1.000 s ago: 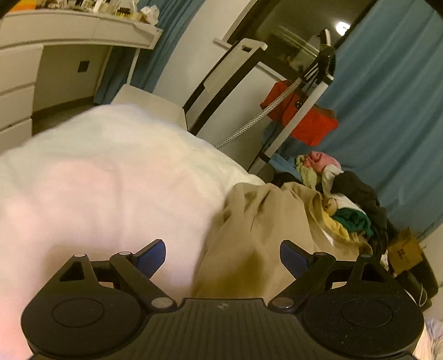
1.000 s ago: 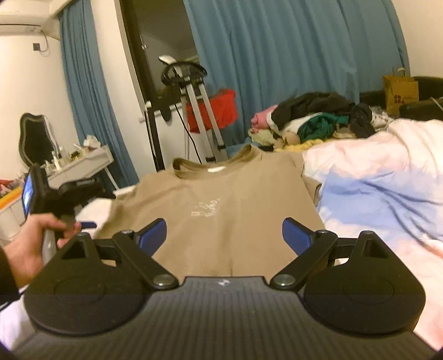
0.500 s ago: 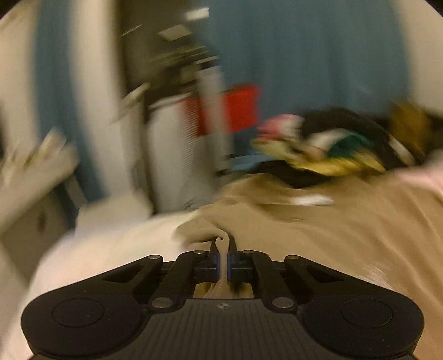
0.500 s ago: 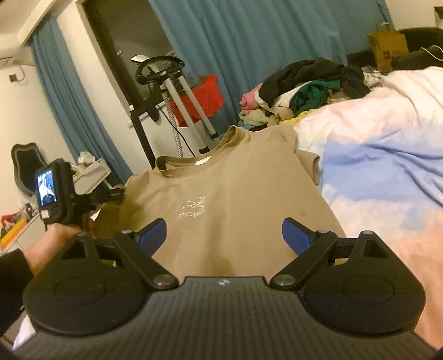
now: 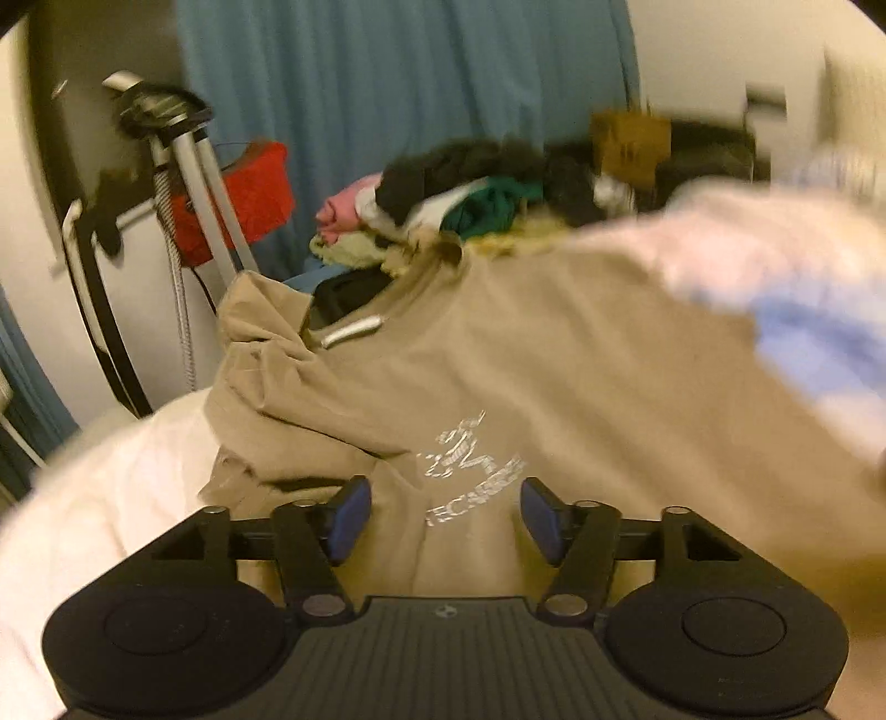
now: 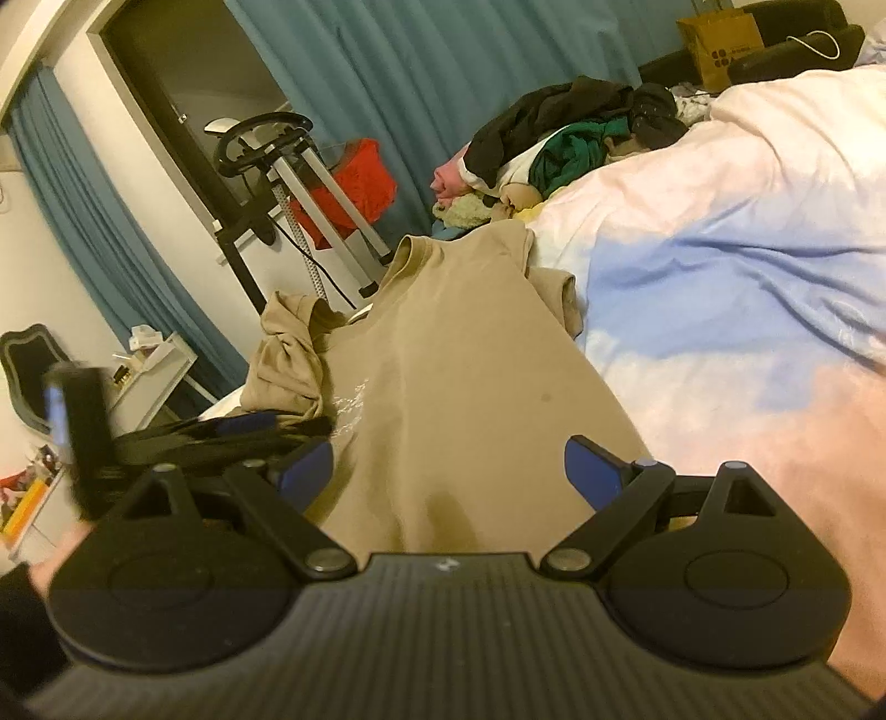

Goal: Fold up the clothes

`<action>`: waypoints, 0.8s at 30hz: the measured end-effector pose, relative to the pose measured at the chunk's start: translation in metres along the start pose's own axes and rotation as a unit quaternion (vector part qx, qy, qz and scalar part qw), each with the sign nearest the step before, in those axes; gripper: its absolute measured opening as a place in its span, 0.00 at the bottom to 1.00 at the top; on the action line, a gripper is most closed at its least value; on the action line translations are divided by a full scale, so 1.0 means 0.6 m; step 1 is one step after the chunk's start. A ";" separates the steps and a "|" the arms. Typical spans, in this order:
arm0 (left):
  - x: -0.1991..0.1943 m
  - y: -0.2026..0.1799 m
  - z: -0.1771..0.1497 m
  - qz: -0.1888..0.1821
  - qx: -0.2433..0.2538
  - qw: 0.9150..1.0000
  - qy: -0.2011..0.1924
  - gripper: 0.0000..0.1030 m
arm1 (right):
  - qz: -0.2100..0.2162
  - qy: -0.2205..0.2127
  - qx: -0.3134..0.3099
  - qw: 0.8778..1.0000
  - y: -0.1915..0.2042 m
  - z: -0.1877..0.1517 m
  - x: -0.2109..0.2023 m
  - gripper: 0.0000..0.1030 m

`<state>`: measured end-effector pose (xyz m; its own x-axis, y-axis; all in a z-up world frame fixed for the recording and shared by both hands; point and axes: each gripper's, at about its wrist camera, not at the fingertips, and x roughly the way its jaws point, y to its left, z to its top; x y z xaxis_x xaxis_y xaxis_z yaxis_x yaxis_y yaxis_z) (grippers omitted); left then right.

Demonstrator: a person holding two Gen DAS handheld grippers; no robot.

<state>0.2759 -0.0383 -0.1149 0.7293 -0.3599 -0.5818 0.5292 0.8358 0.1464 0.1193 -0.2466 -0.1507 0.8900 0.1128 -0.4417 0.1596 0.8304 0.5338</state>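
Tan T-shirt lay chest-up on the bed, sleeve bunched at ten o'clock; left gripper was opening, empty, right gripper released above the hem

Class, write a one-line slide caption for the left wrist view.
Left gripper opening above a tan T-shirt on the bed, one sleeve folded in.

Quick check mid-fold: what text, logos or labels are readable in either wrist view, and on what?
"TEC...": start of the white chest print on the tan T-shirt; the rest is blurred.
Neck label: blank or too blurred to read.
Brown paper bag: dark flower-like logo; its lettering is too small to read.
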 end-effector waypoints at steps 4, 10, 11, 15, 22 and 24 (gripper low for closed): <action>-0.043 0.065 0.014 -0.022 -0.122 0.992 -0.038 0.60 | 0.000 0.003 0.000 1.000 0.001 -0.001 0.001 0.89; 0.009 0.171 0.025 0.022 -0.300 0.952 -0.053 0.42 | -0.001 0.020 0.013 1.000 -0.007 -0.010 0.006 0.89; 0.019 0.186 0.026 0.036 -0.322 0.944 -0.055 0.42 | -0.003 0.023 0.013 1.000 -0.007 -0.012 0.009 0.89; 0.049 0.219 0.030 0.052 -0.349 0.934 -0.057 0.42 | -0.007 0.027 0.007 1.000 -0.008 -0.015 0.019 0.89; 0.064 0.226 0.054 0.056 -0.316 0.946 -0.056 0.05 | -0.012 0.038 0.002 0.999 -0.011 -0.023 0.033 0.89; 0.043 0.242 0.066 0.071 -0.307 0.946 -0.075 0.04 | -0.022 0.034 -0.022 0.999 -0.006 -0.023 0.030 0.89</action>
<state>0.3888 0.0574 -0.0771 0.8518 -0.2425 -0.4644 0.1038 0.9470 -0.3040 0.1291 -0.2402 -0.1708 0.8514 0.1102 -0.5129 0.1780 0.8590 0.4801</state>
